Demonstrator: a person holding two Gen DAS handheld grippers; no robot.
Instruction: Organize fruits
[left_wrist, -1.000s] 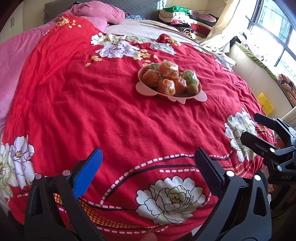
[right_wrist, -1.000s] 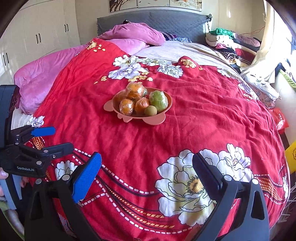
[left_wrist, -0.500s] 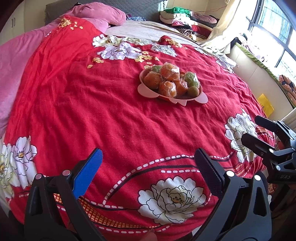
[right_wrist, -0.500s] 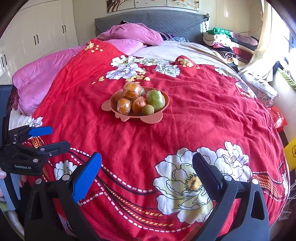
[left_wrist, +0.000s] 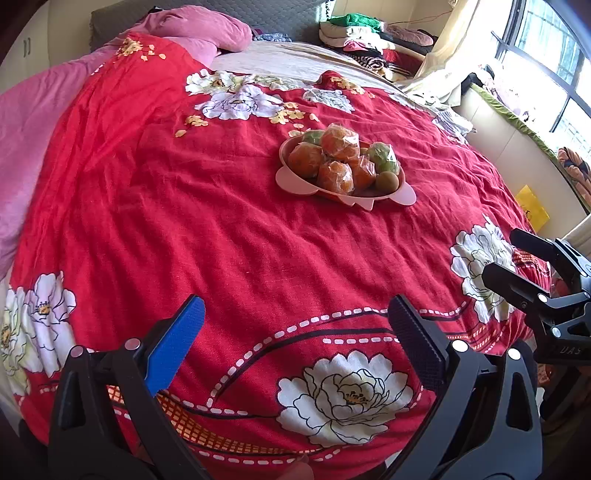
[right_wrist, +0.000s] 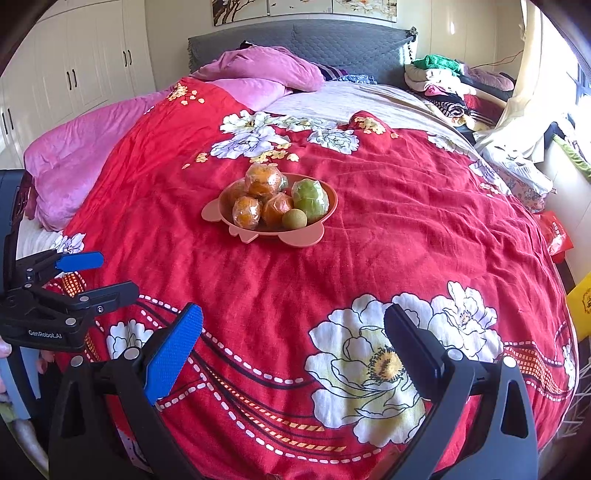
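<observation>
Nearest thing in each wrist view is the tool itself; the left gripper (left_wrist: 295, 336) has its jaws spread wide with nothing between them, same for the right gripper (right_wrist: 293, 338), both hanging over the near edge of the red floral bedspread (right_wrist: 388, 266).

Well ahead of both, about mid-bed, sits the pink plate (right_wrist: 317, 232) with the fruits (right_wrist: 275, 201) heaped on it: wrapped oranges, something green in wrap, a small brownish round one at the front; no loose fruit on the cover that I can see.

So honestly this fits either a pile waiting to be sorted or the finished heap; can't call the step.

Hard to see: the fruit at the back of the pile; the wrap glare hides what the green ones are; the bed's near edge is cut off behind the tools.
</observation>
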